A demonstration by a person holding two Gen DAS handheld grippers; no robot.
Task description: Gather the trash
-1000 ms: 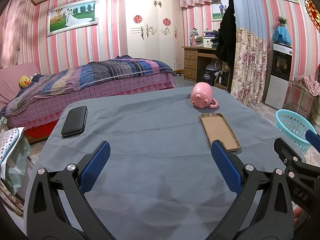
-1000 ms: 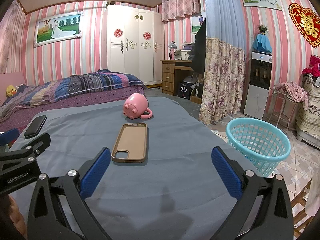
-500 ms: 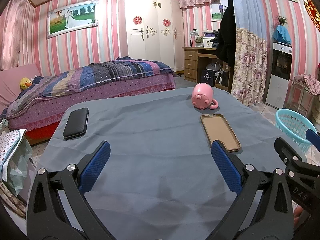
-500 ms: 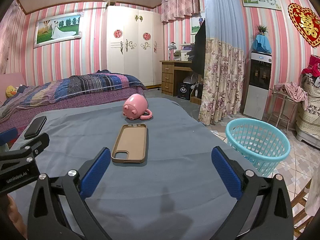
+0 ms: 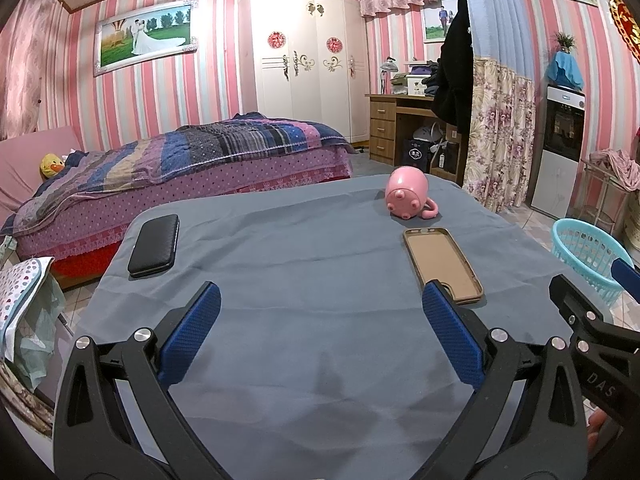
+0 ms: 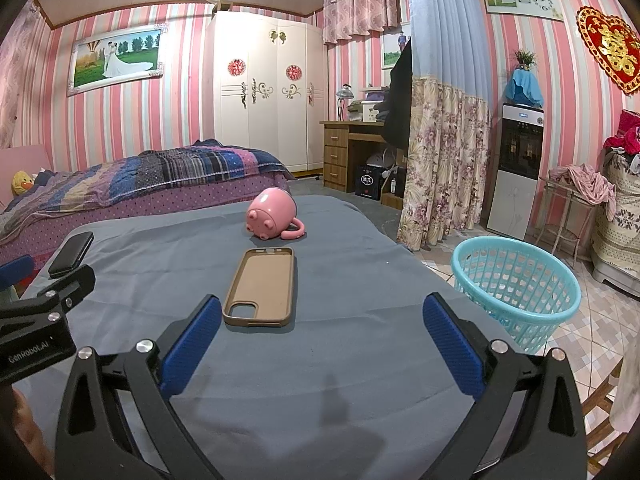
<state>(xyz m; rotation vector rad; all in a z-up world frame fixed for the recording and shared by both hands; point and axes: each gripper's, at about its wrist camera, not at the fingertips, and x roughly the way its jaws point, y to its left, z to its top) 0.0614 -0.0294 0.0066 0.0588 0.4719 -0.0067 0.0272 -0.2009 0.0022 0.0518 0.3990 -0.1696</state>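
A tan phone case [image 5: 441, 263] lies open side up on the grey-blue tablecloth [image 5: 304, 280]; it also shows in the right wrist view [image 6: 262, 285]. A pink pig mug [image 5: 407, 193] lies on its side behind it, also in the right wrist view [image 6: 273, 213]. A black case [image 5: 154, 245] lies at the table's left, seen too in the right wrist view [image 6: 72, 253]. A turquoise basket [image 6: 516, 286] stands on the floor right of the table. My left gripper [image 5: 320, 300] is open and empty over the near table. My right gripper [image 6: 322, 312] is open and empty, just short of the phone case.
A bed [image 5: 168, 168] with a striped quilt stands behind the table. A floral curtain [image 6: 444, 160], a desk [image 6: 348, 152] and a water dispenser [image 6: 518, 168] stand at the right. A bag with cloth [image 5: 24, 304] hangs off the table's left. Tiled floor surrounds the basket.
Both grippers have drifted very slightly; the view shifts a little. Both stay open and empty, and nothing on the table has moved.
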